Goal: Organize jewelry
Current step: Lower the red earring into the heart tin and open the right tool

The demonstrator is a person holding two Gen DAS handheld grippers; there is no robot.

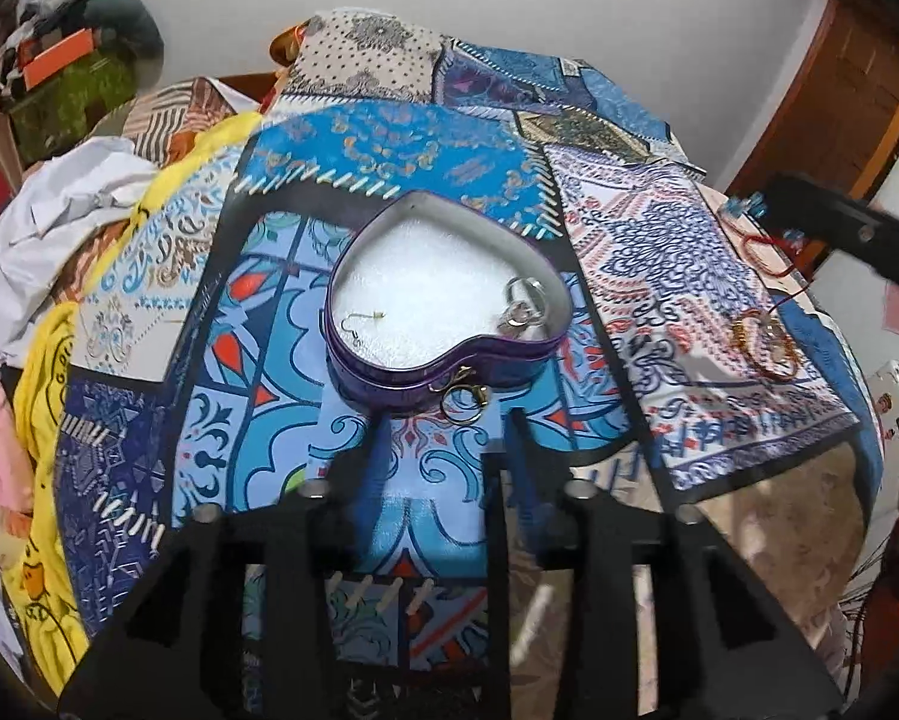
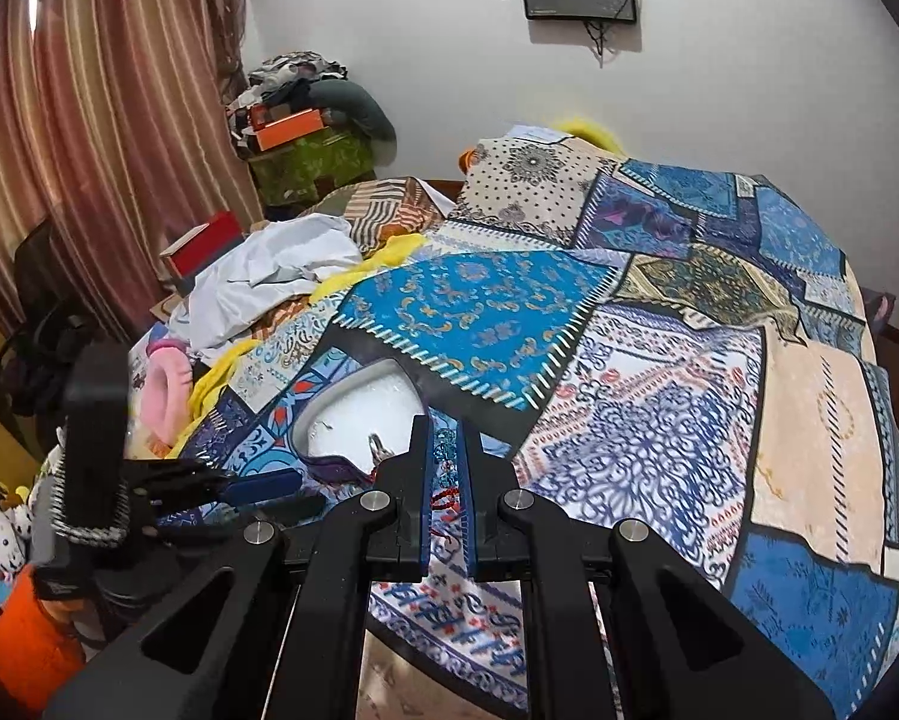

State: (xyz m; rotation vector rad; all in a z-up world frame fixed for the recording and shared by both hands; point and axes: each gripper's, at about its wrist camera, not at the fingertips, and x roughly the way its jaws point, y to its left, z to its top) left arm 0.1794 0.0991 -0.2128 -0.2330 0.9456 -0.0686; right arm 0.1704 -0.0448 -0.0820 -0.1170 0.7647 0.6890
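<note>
Patchwork blanket (image 1: 389,180) covers the bed. From your left wrist, your left gripper (image 1: 449,420) has fingers wide, just before the heart tin (image 1: 389,372); a gold ring (image 1: 461,405) leans against it. From your right wrist, your right gripper (image 2: 446,450) pinches a blue beaded piece (image 2: 446,444). No writing is readable.

You see a patchwork bedspread (image 1: 389,180) in blue, white, beige and orange-red ornamental prints. The heart-shaped tin (image 1: 437,360) is purple with a white lining. Your right gripper (image 2: 446,450) is black with blue pads and holds a blue-beaded piece (image 2: 446,444) on red thread. The curtain (image 2: 89,120) is reddish-brown with pale stripes.
</note>
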